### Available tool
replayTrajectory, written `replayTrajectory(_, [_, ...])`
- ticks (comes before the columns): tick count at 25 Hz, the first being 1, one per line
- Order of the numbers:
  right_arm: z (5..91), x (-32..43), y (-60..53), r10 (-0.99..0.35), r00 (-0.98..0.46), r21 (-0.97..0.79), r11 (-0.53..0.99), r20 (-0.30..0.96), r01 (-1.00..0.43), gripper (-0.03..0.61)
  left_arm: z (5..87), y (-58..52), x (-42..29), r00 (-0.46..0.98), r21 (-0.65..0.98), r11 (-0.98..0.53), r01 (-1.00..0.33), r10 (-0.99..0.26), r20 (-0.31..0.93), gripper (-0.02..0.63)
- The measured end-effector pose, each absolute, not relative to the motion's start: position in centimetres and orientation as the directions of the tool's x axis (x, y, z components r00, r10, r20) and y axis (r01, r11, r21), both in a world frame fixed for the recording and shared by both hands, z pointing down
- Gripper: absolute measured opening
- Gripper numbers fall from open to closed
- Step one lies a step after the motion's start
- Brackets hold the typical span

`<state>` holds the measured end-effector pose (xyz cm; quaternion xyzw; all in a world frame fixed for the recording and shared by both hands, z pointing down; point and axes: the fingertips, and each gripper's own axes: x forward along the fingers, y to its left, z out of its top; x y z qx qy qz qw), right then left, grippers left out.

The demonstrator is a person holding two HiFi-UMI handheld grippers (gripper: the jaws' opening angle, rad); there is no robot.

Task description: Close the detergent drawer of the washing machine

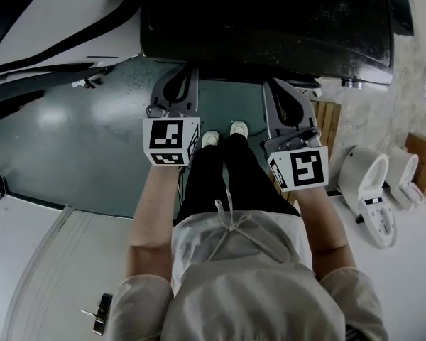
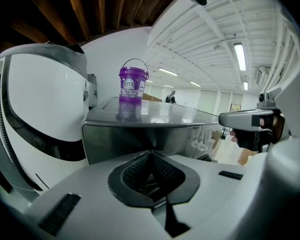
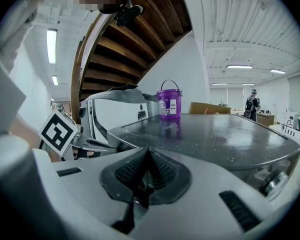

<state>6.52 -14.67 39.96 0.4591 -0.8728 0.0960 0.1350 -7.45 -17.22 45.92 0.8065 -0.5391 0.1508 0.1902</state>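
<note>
Our left hand-held gripper point(image 1: 187, 71) and right hand-held gripper point(image 1: 274, 84), both clenched empty, face the dark glossy-topped washing machine point(image 1: 270, 20) ahead, drawer unseen.

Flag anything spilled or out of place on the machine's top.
Pale specks lie scattered over the washing machine's dark top, short of the upright purple tub. They may be spilled powder or droplets; I can't tell which.
</note>
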Motion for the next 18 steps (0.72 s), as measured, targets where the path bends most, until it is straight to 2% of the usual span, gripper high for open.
replayTrajectory(3, [39.2, 6.5, -13.9, -0.775, -0.541, -0.037, 0.562, 0.325, -0.827, 0.008, 44.7, -16.8, -7.7, 0.388, 0.204, -0.331, -0.921, -0.817, 0.427, 0.018])
replayTrajectory(18, [31.3, 5.7, -6.2, -0.79, -0.56, 0.026, 0.583, 0.249, -0.812, 0.008, 33.3, -7.8, -8.2, 0.504, 0.11, -0.496, -0.861, -0.805, 0.314, 0.02])
